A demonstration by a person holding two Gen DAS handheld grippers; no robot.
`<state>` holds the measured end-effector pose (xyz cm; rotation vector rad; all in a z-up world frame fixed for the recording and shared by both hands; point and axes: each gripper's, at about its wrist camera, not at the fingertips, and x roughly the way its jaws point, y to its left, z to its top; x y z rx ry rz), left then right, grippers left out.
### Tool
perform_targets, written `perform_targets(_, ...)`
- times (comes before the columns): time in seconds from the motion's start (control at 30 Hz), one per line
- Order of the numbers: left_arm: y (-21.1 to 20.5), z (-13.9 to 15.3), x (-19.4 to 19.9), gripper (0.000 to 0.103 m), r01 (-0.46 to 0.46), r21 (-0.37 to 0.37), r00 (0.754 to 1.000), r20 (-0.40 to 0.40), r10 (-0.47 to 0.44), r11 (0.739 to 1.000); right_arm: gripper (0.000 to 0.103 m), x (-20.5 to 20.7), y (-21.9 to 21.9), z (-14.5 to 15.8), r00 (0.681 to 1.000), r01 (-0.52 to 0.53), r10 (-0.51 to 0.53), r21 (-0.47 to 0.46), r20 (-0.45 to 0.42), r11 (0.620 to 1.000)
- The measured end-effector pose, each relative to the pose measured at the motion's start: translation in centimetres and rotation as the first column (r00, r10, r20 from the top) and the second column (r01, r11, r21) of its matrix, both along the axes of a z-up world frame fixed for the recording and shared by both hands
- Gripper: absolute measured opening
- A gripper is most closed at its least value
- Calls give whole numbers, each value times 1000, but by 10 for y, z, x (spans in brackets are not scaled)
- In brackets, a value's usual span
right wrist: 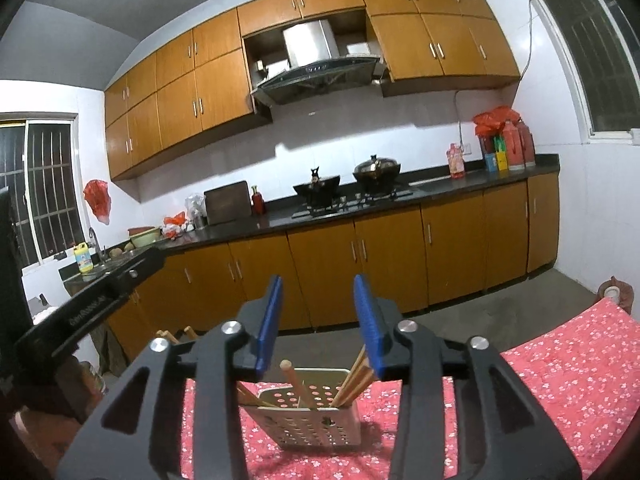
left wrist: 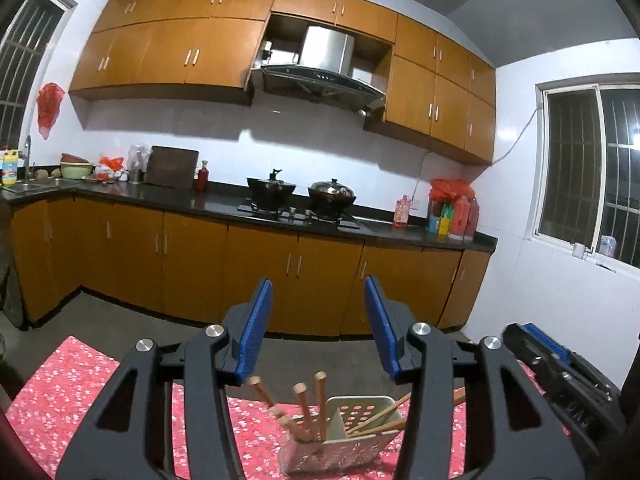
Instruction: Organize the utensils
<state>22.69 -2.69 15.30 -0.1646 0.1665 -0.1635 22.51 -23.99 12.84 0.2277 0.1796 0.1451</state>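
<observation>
A pale perforated utensil holder (left wrist: 340,440) stands on the red flowered tablecloth (left wrist: 72,392). Several wooden-handled utensils (left wrist: 308,408) and chopsticks (left wrist: 380,416) stick out of it. My left gripper (left wrist: 318,330) is open and empty, held above and just behind the holder. In the right wrist view the same holder (right wrist: 312,420) shows with wooden handles (right wrist: 294,380) and chopsticks (right wrist: 356,376) in it. My right gripper (right wrist: 318,324) is open and empty above it. The right gripper also shows at the left view's right edge (left wrist: 560,364).
Beyond the table (right wrist: 568,368) is grey floor, then a kitchen counter (left wrist: 224,204) with two lidded pots (left wrist: 332,192) on a stove, a cutting board (left wrist: 172,166), bottles (left wrist: 460,216) and a sink (left wrist: 28,188). Orange cabinets run above and below. Windows are on both side walls.
</observation>
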Motion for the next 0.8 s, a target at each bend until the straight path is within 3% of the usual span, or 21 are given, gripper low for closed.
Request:
perform_targets(0.13,19,0,-25,52,-9,2,1000,-10,9,1000,58,-29,-8,-1,1000,19,-19,1,10,1000)
perform_targets(0.4,50,-41,-96,84,-57,87,996,-67,63,995,92,-98,-4,-40,999,42,-44,-66,-25,997)
perform_targets(0.47,55,-58,-117,92,-81,114,993,-76,90,990,94,-111,2,-52,998,41,-45,-89,-43,995)
perform_targets(0.8,55,-109,-179,101,-134,205,985,-81,154,969,99,-174,30,-105,993,61,-80,-201,-87,978)
